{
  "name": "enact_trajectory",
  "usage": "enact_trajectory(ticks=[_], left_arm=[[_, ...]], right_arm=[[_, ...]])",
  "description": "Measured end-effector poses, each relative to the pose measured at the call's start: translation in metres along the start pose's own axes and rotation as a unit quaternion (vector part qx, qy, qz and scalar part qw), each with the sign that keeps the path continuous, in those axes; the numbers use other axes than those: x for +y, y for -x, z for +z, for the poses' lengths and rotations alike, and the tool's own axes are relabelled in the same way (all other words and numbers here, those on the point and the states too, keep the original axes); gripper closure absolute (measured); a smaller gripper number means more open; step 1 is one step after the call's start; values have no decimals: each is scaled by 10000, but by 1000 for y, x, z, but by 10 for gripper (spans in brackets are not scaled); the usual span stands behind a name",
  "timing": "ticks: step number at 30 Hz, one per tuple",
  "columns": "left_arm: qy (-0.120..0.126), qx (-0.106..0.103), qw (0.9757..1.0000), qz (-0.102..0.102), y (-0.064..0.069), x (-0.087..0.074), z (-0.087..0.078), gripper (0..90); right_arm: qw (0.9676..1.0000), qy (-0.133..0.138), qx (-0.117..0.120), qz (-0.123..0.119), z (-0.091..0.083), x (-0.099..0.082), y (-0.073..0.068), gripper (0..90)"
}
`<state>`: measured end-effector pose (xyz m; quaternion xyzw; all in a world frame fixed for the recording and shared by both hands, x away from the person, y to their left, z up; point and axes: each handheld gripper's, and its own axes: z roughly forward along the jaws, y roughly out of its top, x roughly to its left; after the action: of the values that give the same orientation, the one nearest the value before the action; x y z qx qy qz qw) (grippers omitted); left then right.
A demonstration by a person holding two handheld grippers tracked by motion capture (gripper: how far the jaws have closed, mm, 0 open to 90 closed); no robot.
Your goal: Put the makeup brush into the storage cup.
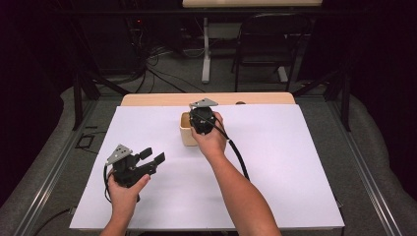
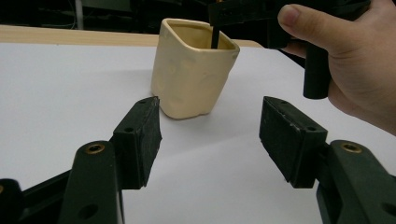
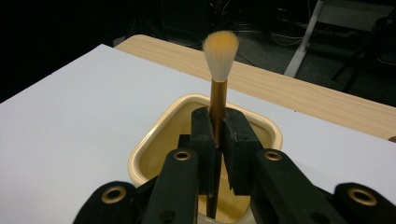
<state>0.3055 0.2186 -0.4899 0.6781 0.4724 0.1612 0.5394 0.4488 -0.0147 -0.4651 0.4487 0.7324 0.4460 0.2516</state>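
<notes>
Brush (image 3: 218,88) — brown handle, pale bristles tipped orange — pinched upright in right gripper (image 3: 217,135), lower end down inside cream cup (image 2: 194,70) on white sheet (image 1: 275,167). Left gripper (image 2: 210,135) — jaws spread wide, holding nothing, pointed toward cup, near but apart.
</notes>
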Motion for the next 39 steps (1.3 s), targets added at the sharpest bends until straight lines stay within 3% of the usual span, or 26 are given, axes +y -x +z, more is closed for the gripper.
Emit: enact_trajectory(ticks=[10, 27, 39], left_arm=[[6, -15, 10000, 7, -1, 0, -1, 385], [-16, 22, 10000, 18, 0, 0, 0, 386], [-56, 6, 10000, 38, 1, 0, 1, 386]], right_arm=[[10000, -81, 8, -30, 0, -1, 0, 780], [9999, 2, 170, 2, -5, -1, 2, 457], [9998, 138, 162, 27, -17, -2, 4, 426]])
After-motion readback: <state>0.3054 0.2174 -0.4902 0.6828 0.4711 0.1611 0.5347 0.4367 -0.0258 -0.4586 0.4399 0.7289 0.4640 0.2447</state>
